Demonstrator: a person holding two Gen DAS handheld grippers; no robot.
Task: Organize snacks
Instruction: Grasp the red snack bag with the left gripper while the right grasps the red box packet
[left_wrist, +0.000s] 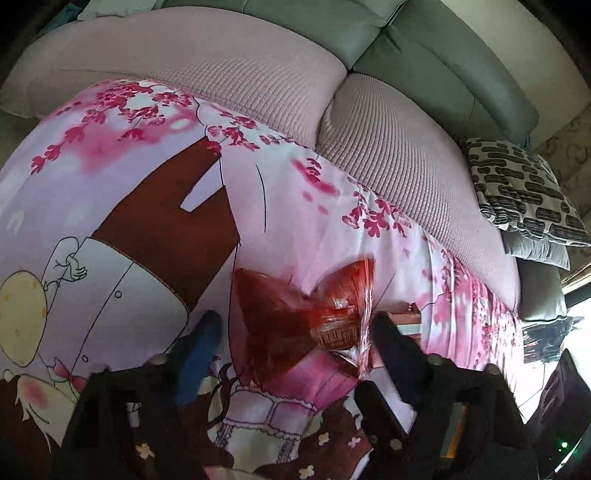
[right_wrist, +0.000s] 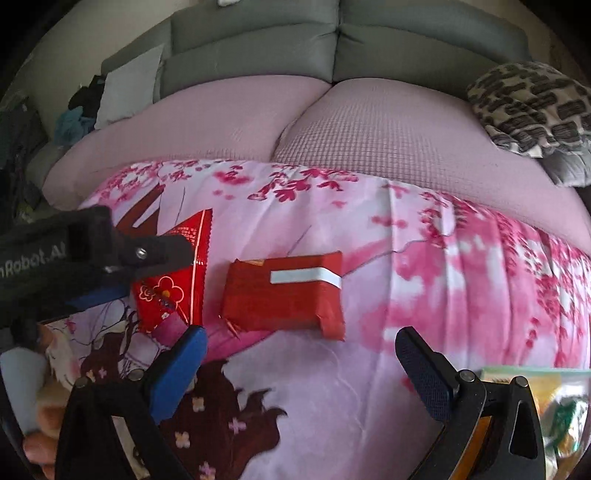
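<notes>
A shiny red snack packet (left_wrist: 280, 325) with a flower print lies on the printed pink cloth (left_wrist: 295, 206). My left gripper (left_wrist: 297, 319) straddles it with the jaws apart. The dark finger (left_wrist: 388, 332) sits at the packet's right edge. A strip of cloth shows between the blue finger (left_wrist: 201, 343) and its left edge. In the right wrist view the same packet (right_wrist: 173, 288) sits between the left gripper's (right_wrist: 155, 271) fingers. Just to its right lies a red wrapped pack with a white strip (right_wrist: 284, 299). My right gripper (right_wrist: 301, 354) hovers open just short of it, with nothing between its fingers.
Two pink cushions (right_wrist: 332, 122) and a grey sofa back (right_wrist: 332, 48) lie beyond the cloth. A black-and-white patterned pillow (right_wrist: 532, 107) is at the far right. A clear bag with yellow and green contents (right_wrist: 546, 398) sits by the right gripper. A hand (right_wrist: 37, 424) shows at lower left.
</notes>
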